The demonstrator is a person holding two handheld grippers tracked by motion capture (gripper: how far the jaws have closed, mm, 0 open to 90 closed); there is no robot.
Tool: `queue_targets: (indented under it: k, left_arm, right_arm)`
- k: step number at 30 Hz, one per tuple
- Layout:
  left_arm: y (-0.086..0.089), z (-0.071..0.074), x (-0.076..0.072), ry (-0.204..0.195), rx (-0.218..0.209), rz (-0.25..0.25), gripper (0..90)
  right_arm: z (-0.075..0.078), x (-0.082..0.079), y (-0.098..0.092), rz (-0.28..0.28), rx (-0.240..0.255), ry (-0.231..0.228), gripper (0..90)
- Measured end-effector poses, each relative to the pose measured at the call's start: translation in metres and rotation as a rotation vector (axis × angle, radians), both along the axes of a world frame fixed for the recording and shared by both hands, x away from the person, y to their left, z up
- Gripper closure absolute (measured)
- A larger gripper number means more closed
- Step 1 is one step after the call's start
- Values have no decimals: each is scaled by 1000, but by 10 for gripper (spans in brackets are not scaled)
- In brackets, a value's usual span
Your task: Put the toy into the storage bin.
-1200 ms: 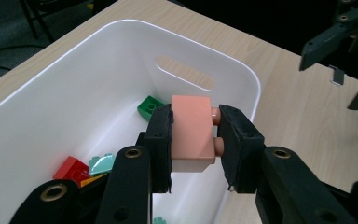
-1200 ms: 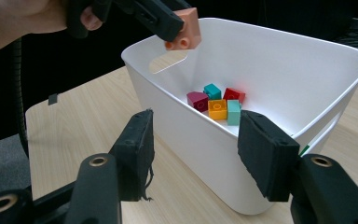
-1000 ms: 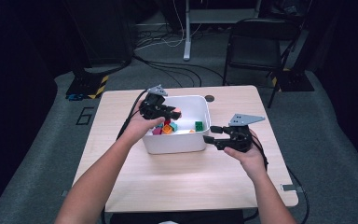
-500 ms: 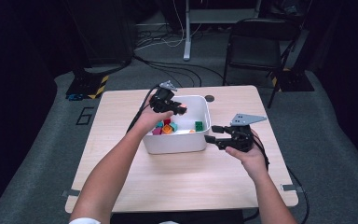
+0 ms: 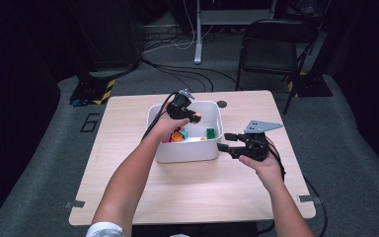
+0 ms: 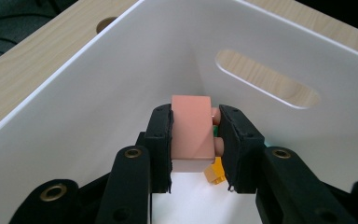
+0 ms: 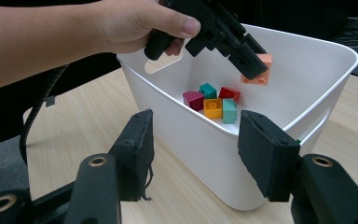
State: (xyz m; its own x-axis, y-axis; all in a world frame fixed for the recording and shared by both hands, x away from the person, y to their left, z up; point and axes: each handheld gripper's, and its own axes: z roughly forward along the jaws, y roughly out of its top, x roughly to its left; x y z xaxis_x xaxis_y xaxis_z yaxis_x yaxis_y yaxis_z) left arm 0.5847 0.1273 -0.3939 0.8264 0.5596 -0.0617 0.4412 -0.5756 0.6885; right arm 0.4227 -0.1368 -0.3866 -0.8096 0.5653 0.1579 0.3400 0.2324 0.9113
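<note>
dark carpet and loose cables surround the wooden table [image 5: 187, 197], and the white bin [image 5: 187, 153] sits near its middle. over the bin's far left part, the left gripper [image 5: 193, 117] is clamped on a pink brick [image 6: 192, 133], held above the bin floor. below it lie maroon, teal, red and yellow bricks [image 7: 213, 107]. just right of the bin, the right gripper [image 5: 223, 147] hangs with jaws parted, nothing between them.

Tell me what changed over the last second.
The left tongs, shut on a pink brick, moved from the near left of the white bin toward its far side, above the bricks inside. The right tongs, open beside the bin, stayed put.
</note>
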Motion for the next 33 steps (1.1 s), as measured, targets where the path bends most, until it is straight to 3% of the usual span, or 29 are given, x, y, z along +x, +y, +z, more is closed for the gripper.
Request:
queue_targets:
  k: [5,11,20,33]
  left_arm:
    - [2,-4,3,1,17,12,656]
    - [6,1,0,-7,13,28,541]
    - [28,24,-21,-49,-13,43,470]
    - [76,59,-56,-101,-99,98,437]
  right_arm:
    - [-1,0,1,3,-3,1,450]
    - [-1,0,0,1,-2,3,450]
    - [0,0,0,-1,-6,0,450]
    - [1,-1,0,-8,-15,-4,448]
